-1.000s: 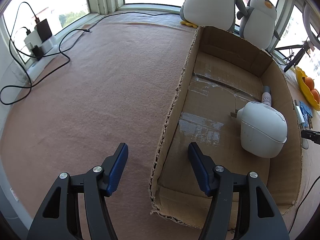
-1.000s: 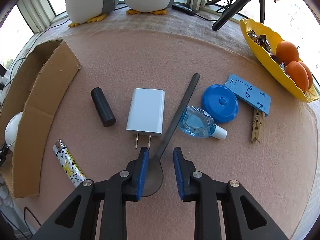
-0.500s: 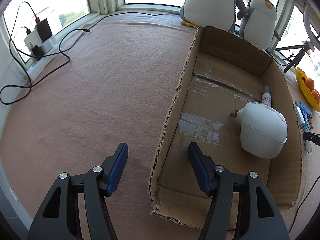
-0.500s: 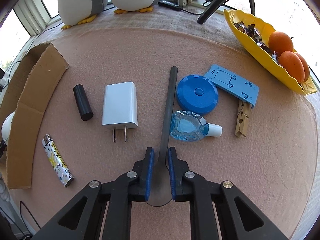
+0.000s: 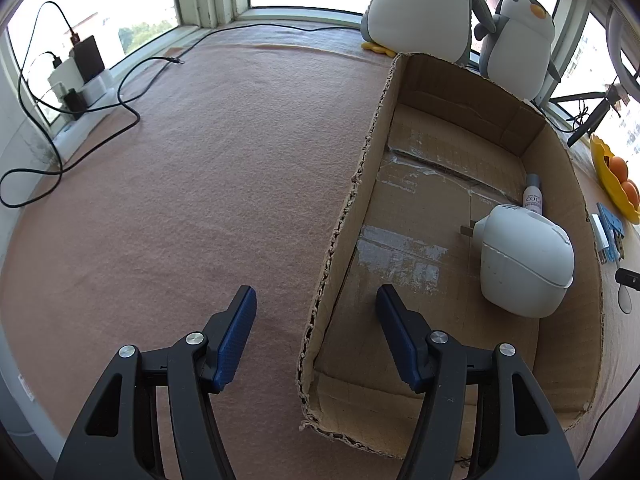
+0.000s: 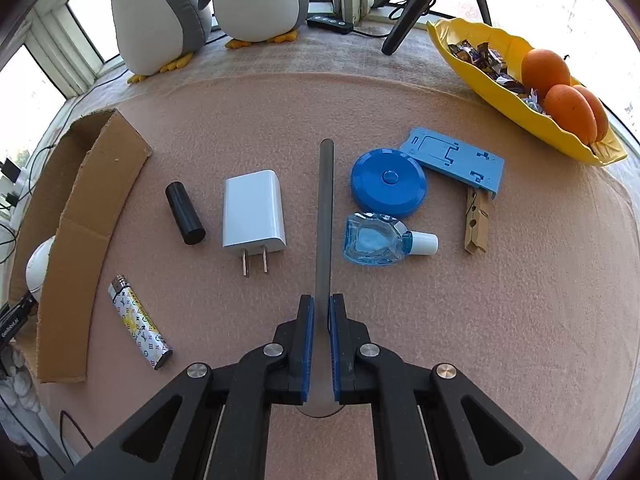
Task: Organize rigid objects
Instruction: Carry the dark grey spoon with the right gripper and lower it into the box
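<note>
My right gripper (image 6: pixel 319 300) is shut on a grey metal spoon (image 6: pixel 325 208) near its bowl, and the handle points straight away from me. Around the spoon on the pink mat lie a white charger (image 6: pixel 254 210), a black cylinder (image 6: pixel 185 213), a patterned lighter (image 6: pixel 138 326), a blue round case (image 6: pixel 388 182), a blue phone stand (image 6: pixel 454 158), a clear blue dropper bottle (image 6: pixel 376 240) and a wooden clothespin (image 6: pixel 477 222). My left gripper (image 5: pixel 315 292) is open, its jaws straddling the left wall of the cardboard box (image 5: pixel 352 200) without touching it. Inside the box are a white rounded device (image 5: pixel 524 264) and a small bottle (image 5: pixel 533 198).
Two plush penguins (image 6: pixel 256 0) stand at the back by the windows. A yellow dish (image 6: pixel 500 92) with oranges and sweets sits at the far right beside a tripod leg (image 6: pixel 404 24). Black cables (image 5: pixel 120 100) and a power strip (image 5: pixel 76 84) lie at the mat's left edge.
The right gripper's jaws have closed onto the spoon. The spoon's handle has swung from slanting right to pointing straight ahead, and the view has shifted slightly. The left gripper has not moved.
</note>
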